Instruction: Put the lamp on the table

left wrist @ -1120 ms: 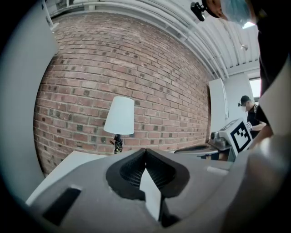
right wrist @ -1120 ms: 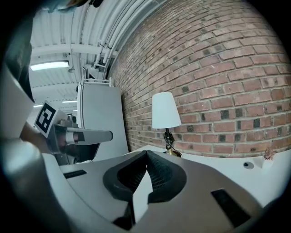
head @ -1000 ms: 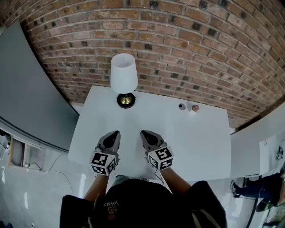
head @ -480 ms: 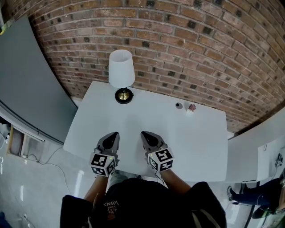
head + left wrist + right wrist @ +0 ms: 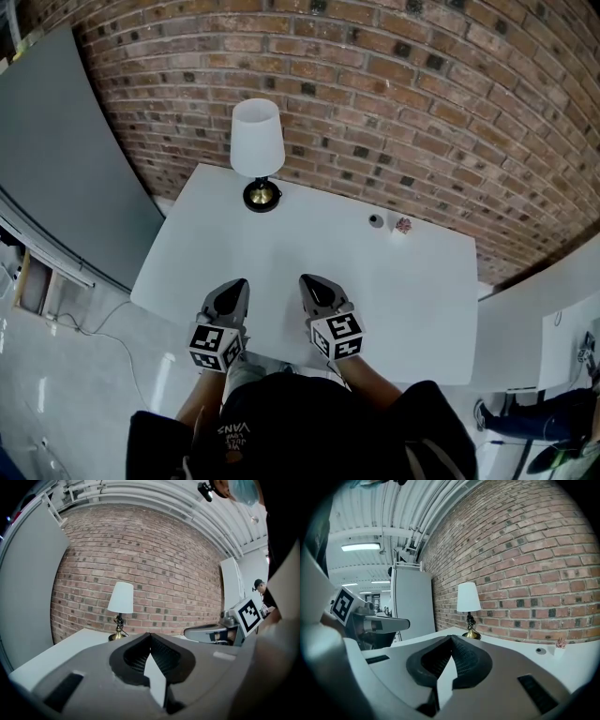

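Left gripper [image 5: 240, 283]: being held out in front of the body, tips pointing forward, jaws being pressed together, nothing between them. Right gripper [image 5: 306, 280]: being held alongside, likewise closed and empty.

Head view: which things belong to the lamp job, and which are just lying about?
Job: lamp, standing on the white table; left hand-held gripper and right hand-held gripper, both shut, empty.
Lying about: small grey round thing, small reddish thing beside it, grey panel.
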A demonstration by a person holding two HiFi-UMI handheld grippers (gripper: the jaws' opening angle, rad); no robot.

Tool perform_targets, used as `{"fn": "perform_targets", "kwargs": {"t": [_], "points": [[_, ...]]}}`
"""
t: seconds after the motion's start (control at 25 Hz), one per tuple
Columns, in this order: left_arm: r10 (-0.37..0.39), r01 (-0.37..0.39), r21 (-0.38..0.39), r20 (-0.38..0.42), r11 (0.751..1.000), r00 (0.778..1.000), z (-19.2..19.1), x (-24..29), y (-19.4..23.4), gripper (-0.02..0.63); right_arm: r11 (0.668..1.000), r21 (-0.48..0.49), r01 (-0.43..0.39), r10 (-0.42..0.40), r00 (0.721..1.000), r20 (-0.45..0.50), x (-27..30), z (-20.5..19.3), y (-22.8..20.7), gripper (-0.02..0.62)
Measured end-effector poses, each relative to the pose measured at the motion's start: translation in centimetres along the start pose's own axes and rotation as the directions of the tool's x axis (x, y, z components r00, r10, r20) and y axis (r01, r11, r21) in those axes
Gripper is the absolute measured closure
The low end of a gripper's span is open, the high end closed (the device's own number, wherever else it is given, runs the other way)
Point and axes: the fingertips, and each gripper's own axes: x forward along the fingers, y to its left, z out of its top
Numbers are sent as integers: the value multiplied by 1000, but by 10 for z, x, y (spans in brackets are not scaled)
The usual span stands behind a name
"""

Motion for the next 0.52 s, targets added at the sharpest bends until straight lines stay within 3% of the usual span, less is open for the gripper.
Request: {"fn": "perform_targets", "kwargs": {"t": [0.52], "points": [[6,-6,-23,-12,1000,1000,-4,-3,-16,601,1000,6,29,-29,1000,-10,-13,-5,-15,597]]}}
